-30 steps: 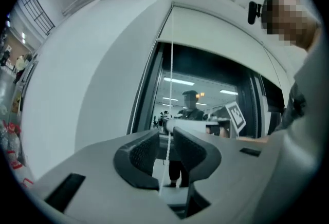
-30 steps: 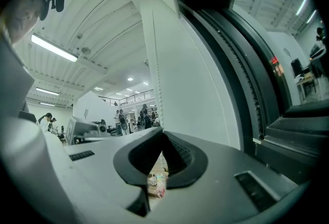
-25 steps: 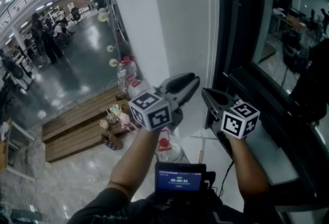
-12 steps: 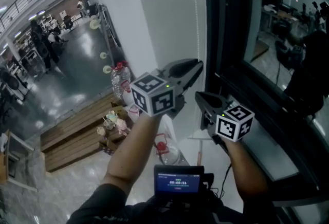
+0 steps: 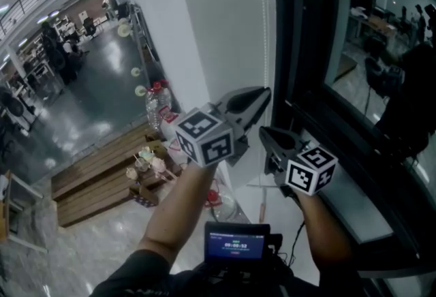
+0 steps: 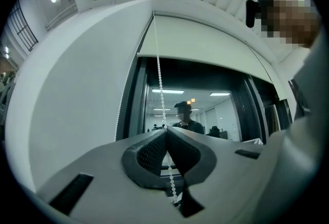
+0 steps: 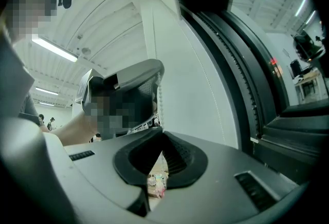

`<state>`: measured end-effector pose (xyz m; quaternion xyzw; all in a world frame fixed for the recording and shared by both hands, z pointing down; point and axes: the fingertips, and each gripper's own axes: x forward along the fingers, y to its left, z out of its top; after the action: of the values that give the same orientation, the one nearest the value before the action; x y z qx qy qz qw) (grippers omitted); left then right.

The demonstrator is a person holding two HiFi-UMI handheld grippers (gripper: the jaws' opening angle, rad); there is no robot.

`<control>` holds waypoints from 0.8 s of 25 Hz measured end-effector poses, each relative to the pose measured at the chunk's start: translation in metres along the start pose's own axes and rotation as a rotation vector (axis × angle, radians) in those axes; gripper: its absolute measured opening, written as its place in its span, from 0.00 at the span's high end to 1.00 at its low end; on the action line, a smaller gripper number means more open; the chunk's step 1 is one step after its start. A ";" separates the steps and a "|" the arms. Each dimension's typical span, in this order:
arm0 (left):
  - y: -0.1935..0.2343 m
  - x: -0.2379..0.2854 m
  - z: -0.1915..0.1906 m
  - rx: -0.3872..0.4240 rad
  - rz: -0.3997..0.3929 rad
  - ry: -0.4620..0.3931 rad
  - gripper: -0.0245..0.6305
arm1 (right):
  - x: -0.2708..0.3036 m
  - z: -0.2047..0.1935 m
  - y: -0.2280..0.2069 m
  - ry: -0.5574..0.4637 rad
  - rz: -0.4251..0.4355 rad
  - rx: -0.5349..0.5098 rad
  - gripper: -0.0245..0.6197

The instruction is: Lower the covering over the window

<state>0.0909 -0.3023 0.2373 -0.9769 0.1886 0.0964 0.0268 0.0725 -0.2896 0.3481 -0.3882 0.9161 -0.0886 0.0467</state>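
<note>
White bead chain (image 6: 159, 84) is being pinched by left gripper (image 6: 165, 130) and right gripper (image 7: 162, 133) alike, mid-haul on the roller blind (image 6: 205, 38), probably needing a steady downward pull next.

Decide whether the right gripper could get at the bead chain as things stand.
Probably yes: the bead chain hangs straight down to the closed tips of the right gripper, with nothing between, while the left gripper is clamped on it above.

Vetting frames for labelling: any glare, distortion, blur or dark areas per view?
Head view: dim, window glass mirrors the room, lamp glare on floor. Left gripper view: heavy fisheye, black corners, bead chain sharp. Right gripper view: same vignette, ceiling light blown out.
</note>
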 end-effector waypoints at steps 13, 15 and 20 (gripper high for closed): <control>0.000 -0.015 -0.066 -0.053 0.037 0.069 0.96 | -0.004 -0.064 -0.014 0.135 -0.024 0.055 0.95; -0.001 -0.017 -0.078 -0.060 0.039 0.088 0.96 | -0.004 -0.076 -0.015 0.158 -0.026 0.071 0.95; -0.003 -0.023 -0.098 -0.084 0.048 0.112 0.96 | -0.006 -0.097 -0.019 0.185 -0.035 0.100 0.95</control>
<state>0.0886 -0.3003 0.3383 -0.9763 0.2090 0.0502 -0.0269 0.0753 -0.2861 0.4466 -0.3913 0.9041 -0.1707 -0.0203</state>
